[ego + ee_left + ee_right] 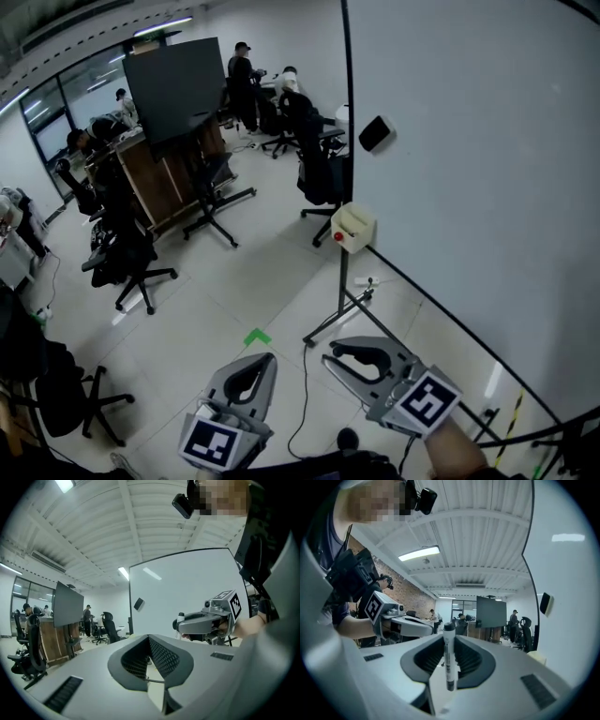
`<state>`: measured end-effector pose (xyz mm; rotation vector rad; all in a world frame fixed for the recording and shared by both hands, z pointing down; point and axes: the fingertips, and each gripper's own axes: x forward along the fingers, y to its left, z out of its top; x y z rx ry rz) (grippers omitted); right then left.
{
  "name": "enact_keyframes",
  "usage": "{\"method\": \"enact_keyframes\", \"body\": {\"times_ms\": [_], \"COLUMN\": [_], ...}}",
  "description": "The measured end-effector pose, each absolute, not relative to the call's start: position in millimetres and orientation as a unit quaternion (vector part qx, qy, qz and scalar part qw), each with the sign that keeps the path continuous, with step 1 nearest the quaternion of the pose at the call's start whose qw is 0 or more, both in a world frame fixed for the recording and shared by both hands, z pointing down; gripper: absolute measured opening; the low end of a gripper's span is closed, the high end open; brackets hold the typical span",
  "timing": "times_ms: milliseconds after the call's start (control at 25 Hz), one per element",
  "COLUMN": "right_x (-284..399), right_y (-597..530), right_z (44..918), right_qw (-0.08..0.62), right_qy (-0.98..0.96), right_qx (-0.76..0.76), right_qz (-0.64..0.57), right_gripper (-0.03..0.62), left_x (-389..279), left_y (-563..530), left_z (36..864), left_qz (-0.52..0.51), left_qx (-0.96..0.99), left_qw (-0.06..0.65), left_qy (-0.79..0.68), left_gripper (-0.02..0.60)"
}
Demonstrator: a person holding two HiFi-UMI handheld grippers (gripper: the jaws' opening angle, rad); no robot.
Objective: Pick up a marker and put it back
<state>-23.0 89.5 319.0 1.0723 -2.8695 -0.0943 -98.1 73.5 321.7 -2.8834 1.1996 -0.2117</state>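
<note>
Several office chairs [131, 262], pale tiled floor [253, 281], whiteboard [469, 187], marker [449, 663] in right hand-held gripper [330, 362]

Your left gripper [266, 359] is held low in front of you and points forward, roughly level. Its fingers [201, 667] are drawn together with nothing between them. Your right gripper [328, 359] is just beside it on the right, also pointing forward and level; the two sit side by side without touching. The right fingers [501, 667] are clamped on a marker [449, 658], which stands upright between them. Your bare right forearm [457, 452] runs back from that gripper to the lower edge of the head view.
</note>
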Motion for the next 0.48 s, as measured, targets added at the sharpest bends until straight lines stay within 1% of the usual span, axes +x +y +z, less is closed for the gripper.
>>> {"method": "enact_keyframes", "body": {"times_ms": [280,480], "right_x": [18,32], "right_y": [30,0], "right_z": [325,326], "right_qw": [0.029,0.020], "right_qy": [-0.946,-0.948], "right_qx": [0.321,0.316], "right_qz": [-0.023,-0.028], "right_gripper": [0.092,0.091], "left_x": [-63,-57], "left_y": [24,-7], "left_z": [328,332], "left_qz": [-0.079,-0.078], "left_qx": [-0.906,-0.900], "left_qw": [0.005,0.002], "left_qy": [0.415,0.430], "left_gripper": [-0.002,-0.002]}}
